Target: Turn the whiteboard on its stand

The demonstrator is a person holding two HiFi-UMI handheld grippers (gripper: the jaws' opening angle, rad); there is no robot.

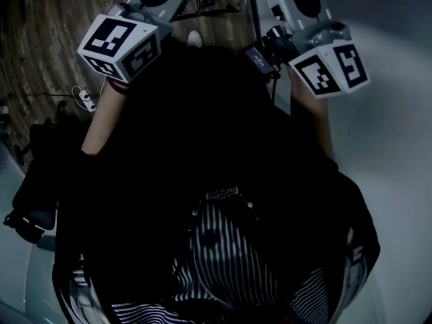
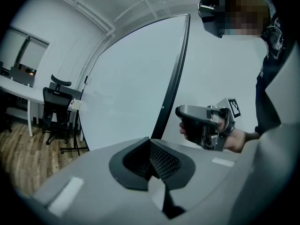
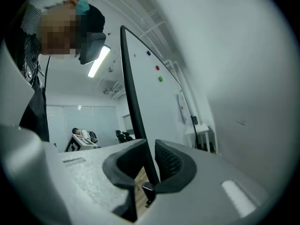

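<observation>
On the left, black office chair (image 2: 57, 104): on wooden floor (image 2: 23, 156), by a white desk (image 2: 18, 90); only the left gripper view shows them.
Left gripper (image 2: 151, 146): jaws together, nothing visible between the pads. The frame edge comes down to their tips; contact can't be told.
White whiteboard with thin black frame (image 2: 131, 88): seen edge-on from both grippers. Its long frame edge (image 2: 173, 74) runs up and away from the jaws. The top leans right in the left gripper view and left in the right gripper view.
Right gripper (image 3: 149, 175): clamped on the black frame, which passes between its pads.
Left gripper view only: blank board face left of the frame; right of it, a hand (image 2: 234, 139) holding the right gripper.
Right gripper view only: blue, red and green magnets (image 3: 157, 68) on the face right of the frame.
Head view: two marker cubes (image 1: 121, 46) above a dark torso and striped garment (image 1: 229, 262); the board edge can't be made out.
</observation>
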